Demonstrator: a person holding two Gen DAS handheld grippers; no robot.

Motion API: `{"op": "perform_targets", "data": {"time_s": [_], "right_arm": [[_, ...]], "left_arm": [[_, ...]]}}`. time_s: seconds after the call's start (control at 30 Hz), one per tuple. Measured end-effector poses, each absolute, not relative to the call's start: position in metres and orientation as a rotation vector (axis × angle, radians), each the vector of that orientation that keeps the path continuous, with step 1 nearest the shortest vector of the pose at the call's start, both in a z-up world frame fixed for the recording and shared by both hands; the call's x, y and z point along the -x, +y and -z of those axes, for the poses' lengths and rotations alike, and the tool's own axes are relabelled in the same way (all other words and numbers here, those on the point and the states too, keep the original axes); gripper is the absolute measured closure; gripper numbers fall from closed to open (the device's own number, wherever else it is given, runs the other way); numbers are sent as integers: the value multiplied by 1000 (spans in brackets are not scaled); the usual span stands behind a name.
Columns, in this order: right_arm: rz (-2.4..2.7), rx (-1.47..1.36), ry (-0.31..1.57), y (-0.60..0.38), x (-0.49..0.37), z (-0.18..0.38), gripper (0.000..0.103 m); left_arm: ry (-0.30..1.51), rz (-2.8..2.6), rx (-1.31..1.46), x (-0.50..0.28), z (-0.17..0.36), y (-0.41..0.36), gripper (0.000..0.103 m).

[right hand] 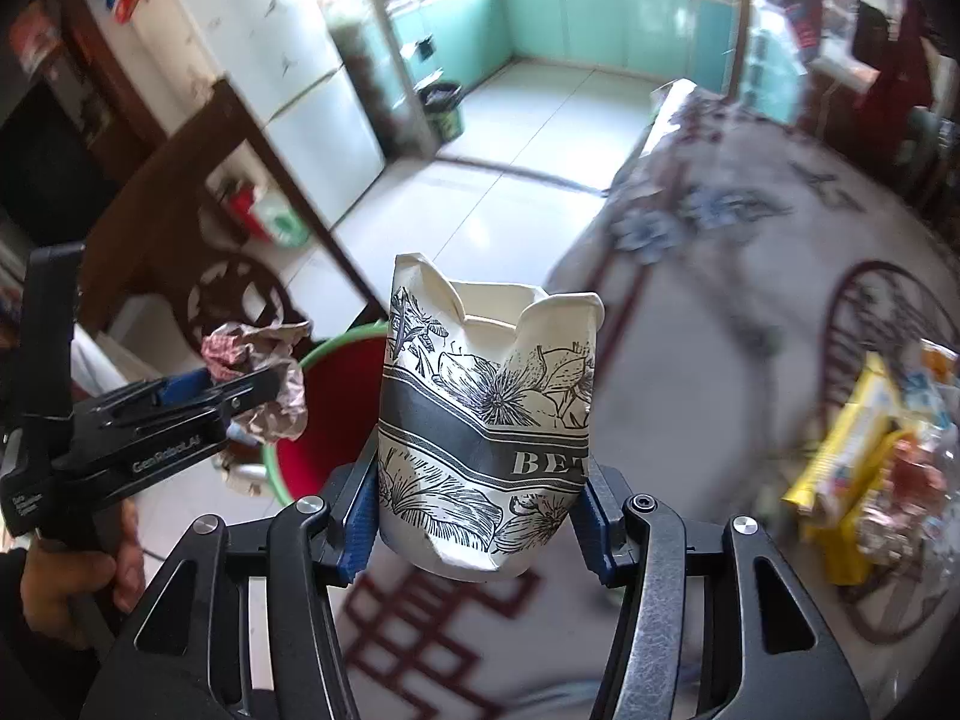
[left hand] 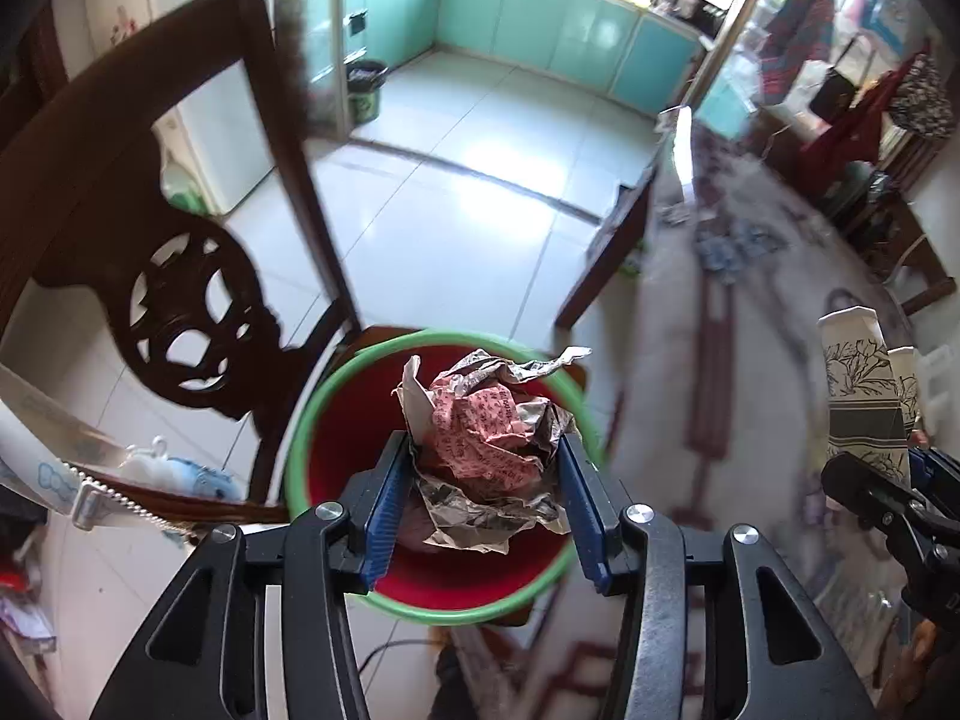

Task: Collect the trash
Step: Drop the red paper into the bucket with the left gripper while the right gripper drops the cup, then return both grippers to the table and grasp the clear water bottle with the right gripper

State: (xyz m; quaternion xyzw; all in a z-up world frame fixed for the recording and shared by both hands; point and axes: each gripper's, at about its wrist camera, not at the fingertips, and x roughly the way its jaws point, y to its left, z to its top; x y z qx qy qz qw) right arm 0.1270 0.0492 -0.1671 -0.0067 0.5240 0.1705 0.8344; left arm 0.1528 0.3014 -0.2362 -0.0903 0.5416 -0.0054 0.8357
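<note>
Above the red bin [left hand: 336, 480], the left hand-held gripper [left hand: 486, 468] pinches crumpled paper [left hand: 480, 438]; beside it, the right hand-held gripper [right hand: 480, 516] pinches a dented paper cup [right hand: 486, 420].

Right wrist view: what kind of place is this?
Most likely a home dining area opening onto a kitchen: a white fridge, teal kitchen cabinets beyond the doorway, a carved wooden chair, and a table under a patterned tablecloth.

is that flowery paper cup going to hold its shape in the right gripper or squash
The paper cup probably squashes easily: its rim is already dented inward while the right gripper clamps its base. It looks empty, so likely light. The thin, creased wall suggests little stiffness left.
</note>
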Motion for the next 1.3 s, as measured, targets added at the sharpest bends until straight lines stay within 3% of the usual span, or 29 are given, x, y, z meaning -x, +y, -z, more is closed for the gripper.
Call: {"op": "perform_targets", "data": {"time_s": [0.17, 0.27, 0.33, 0.37, 0.4, 0.97, 1.3], "right_arm": [[-398, 40, 1168, 82, -136, 186, 50], [-407, 58, 1182, 95, -139, 191, 50], [-422, 65, 1188, 101, -143, 192, 38], [-420, 72, 1189, 104, -143, 192, 21], [-414, 80, 1180, 106, -143, 191, 17], [-328, 82, 1095, 79, -128, 162, 17], [-118, 0, 1057, -11, -93, 142, 17]], "left_arm": [[1199, -29, 212, -156, 262, 329, 55], [1217, -35, 219, -160, 273, 338, 50], [1226, -40, 218, -163, 278, 340, 41], [1234, -51, 216, -165, 280, 340, 35], [1239, -58, 216, -167, 281, 341, 34], [1181, 32, 206, -173, 257, 304, 34], [1135, 273, 114, -158, 220, 189, 34]]}}
